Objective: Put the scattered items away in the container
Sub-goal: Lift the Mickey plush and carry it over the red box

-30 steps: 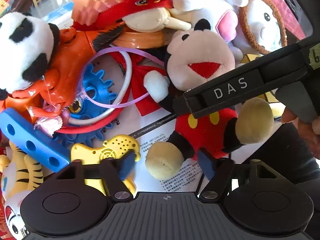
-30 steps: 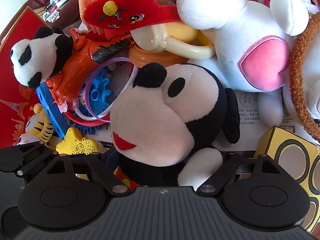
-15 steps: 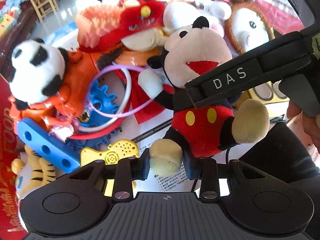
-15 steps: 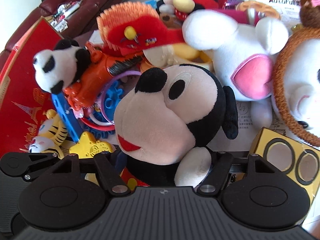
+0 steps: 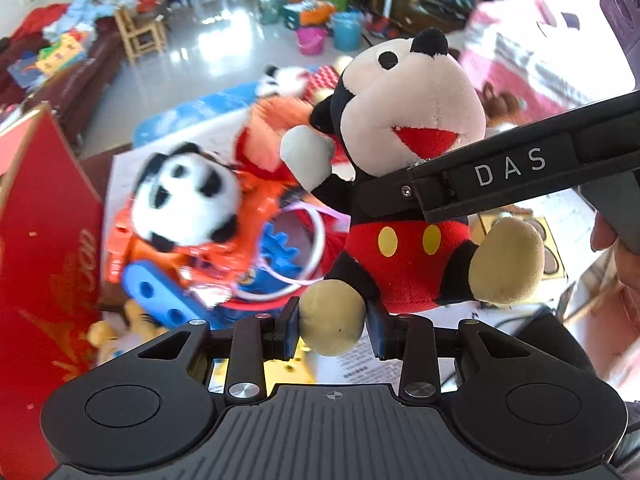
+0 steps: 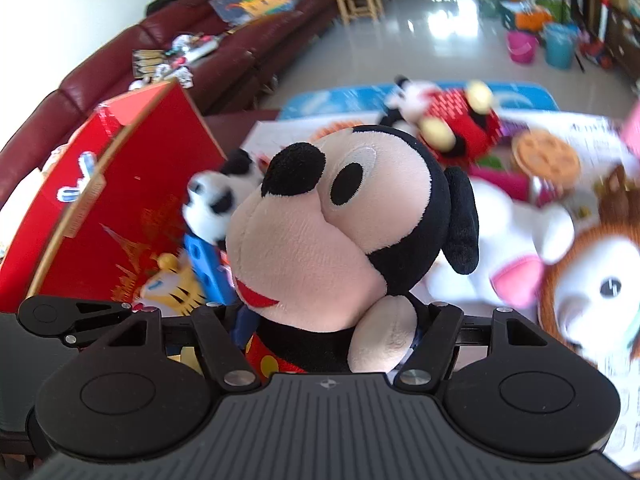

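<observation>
A mouse plush with red shorts hangs in the air above the toy pile, held by both grippers. My left gripper is shut on its tan left foot. My right gripper has the plush's torso between its fingers, with the jaws closing on it. In the left wrist view one of its fingers crosses the plush's chest. A red box stands open at the left, its wall close beside my left gripper.
Below lie a panda plush, an orange toy, a blue holed bar and a tiger plush. A white plush, a brown-maned plush and a second mouse plush lie right. A sofa stands behind.
My left gripper shut on the plush's foot. Both grippers rose and lifted the mouse plush off the pile. The views tipped up and now show the room.
</observation>
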